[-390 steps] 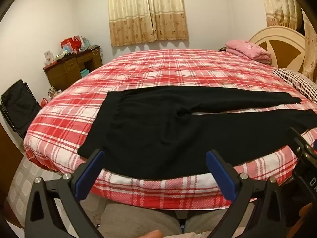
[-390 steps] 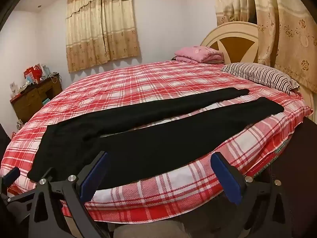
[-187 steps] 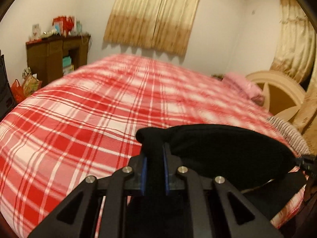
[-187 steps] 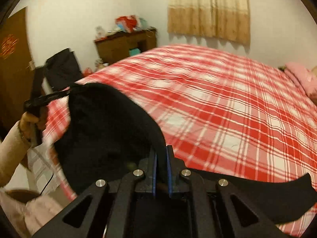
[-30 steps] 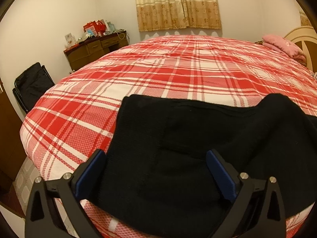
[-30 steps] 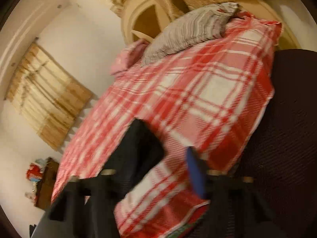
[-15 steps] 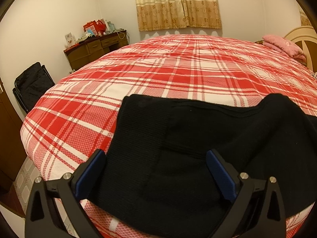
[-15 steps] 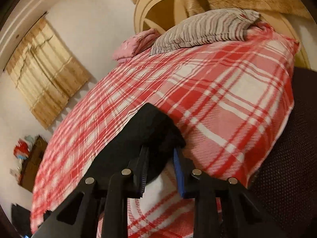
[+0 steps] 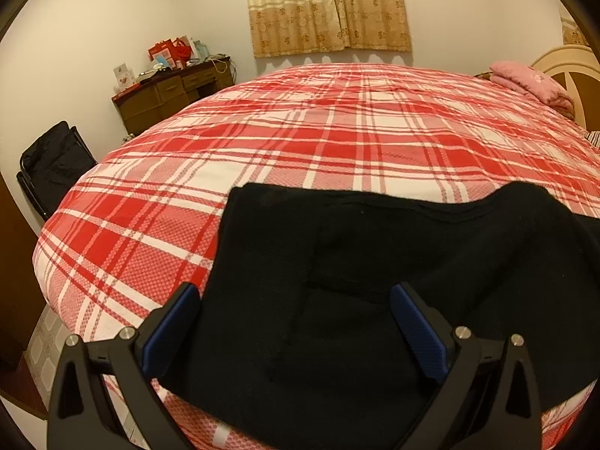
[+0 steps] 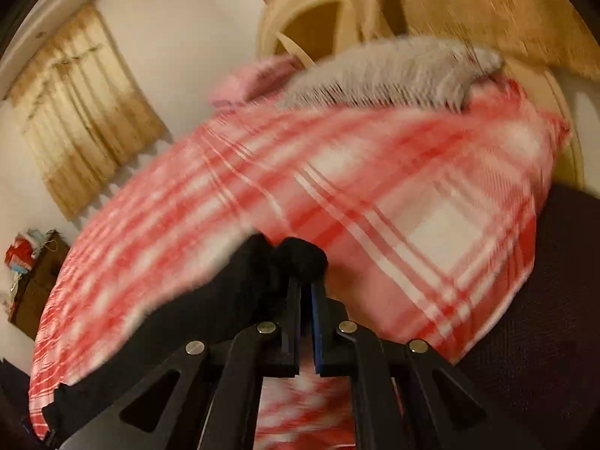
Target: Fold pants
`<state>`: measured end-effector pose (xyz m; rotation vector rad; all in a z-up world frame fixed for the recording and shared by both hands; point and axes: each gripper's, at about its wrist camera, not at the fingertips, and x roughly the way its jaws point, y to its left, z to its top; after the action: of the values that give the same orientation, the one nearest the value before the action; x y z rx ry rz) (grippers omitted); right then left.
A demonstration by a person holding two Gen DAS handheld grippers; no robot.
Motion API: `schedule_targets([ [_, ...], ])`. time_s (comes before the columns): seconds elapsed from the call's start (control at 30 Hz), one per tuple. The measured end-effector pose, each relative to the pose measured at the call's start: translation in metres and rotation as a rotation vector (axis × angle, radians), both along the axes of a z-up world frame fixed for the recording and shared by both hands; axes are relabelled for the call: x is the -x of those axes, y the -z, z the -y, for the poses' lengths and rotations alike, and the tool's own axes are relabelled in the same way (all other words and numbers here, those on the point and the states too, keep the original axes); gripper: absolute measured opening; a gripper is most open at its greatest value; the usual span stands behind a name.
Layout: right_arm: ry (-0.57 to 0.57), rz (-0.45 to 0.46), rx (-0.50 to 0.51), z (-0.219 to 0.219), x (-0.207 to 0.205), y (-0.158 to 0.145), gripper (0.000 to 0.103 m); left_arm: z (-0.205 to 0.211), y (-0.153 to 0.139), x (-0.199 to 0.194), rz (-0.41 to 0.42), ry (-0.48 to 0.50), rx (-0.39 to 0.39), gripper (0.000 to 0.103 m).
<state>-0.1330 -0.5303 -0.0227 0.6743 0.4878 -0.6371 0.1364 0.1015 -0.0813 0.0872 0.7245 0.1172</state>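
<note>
The black pants (image 9: 375, 281) lie folded lengthwise on the red plaid bed, waist end nearest in the left wrist view. My left gripper (image 9: 296, 322) is open and hovers just over the waist part, holding nothing. In the blurred right wrist view my right gripper (image 10: 305, 292) is shut on the leg end of the black pants (image 10: 296, 258), with the cloth bunched above the fingertips and the leg trailing down to the left.
The red plaid bed (image 9: 337, 142) fills both views. A striped pillow (image 10: 393, 71) and a pink folded blanket (image 9: 525, 78) lie by the headboard. A wooden dresser (image 9: 168, 93) and a black chair (image 9: 52, 165) stand at the left wall.
My right gripper has closed on the leg end of the pants and is moving, blurring the view. My left gripper has stayed open and still over the waist.
</note>
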Motion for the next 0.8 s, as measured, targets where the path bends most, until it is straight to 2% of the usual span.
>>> schedule_targets([
  [0.07,0.028,0.062,-0.046,0.004,0.013,0.002,0.007,-0.002,0.0,-0.001,-0.004,0.008,0.007,0.103],
  [0.1,0.068,0.084,-0.077,0.008,0.021,0.002,0.011,-0.002,-0.001,-0.001,-0.006,0.009,0.012,0.103],
  [0.13,0.168,0.074,-0.085,0.007,0.031,-0.002,0.017,-0.003,-0.001,-0.001,-0.005,0.008,0.016,0.103],
  [0.17,0.267,0.039,-0.052,0.003,0.039,-0.011,0.018,-0.003,-0.001,-0.001,-0.003,0.005,0.018,0.103],
  [0.2,0.284,0.04,0.002,-0.005,0.042,-0.021,0.02,-0.003,-0.001,0.0,0.001,0.001,0.017,0.103],
  [0.3,0.061,0.055,0.215,-0.052,0.015,-0.06,0.02,0.003,-0.003,0.003,0.021,-0.01,-0.019,0.103],
  [0.4,-0.325,0.064,0.287,-0.116,-0.046,-0.078,0.022,0.011,-0.009,0.006,0.051,0.003,-0.073,0.103],
  [0.43,-0.473,0.039,0.292,-0.144,-0.074,-0.077,0.023,0.013,-0.012,0.008,0.061,0.015,-0.081,0.103],
  [0.57,-0.863,-0.094,0.296,-0.234,-0.164,-0.041,0.023,0.013,-0.023,0.017,0.098,0.041,-0.078,0.103],
  [0.63,-0.969,-0.16,0.318,-0.269,-0.196,-0.017,0.023,0.009,-0.025,0.018,0.098,0.051,-0.073,0.103],
  [0.8,-1.137,-0.298,0.294,-0.308,-0.248,0.025,0.023,-0.021,-0.013,0.011,0.042,-0.008,-0.029,0.103],
])
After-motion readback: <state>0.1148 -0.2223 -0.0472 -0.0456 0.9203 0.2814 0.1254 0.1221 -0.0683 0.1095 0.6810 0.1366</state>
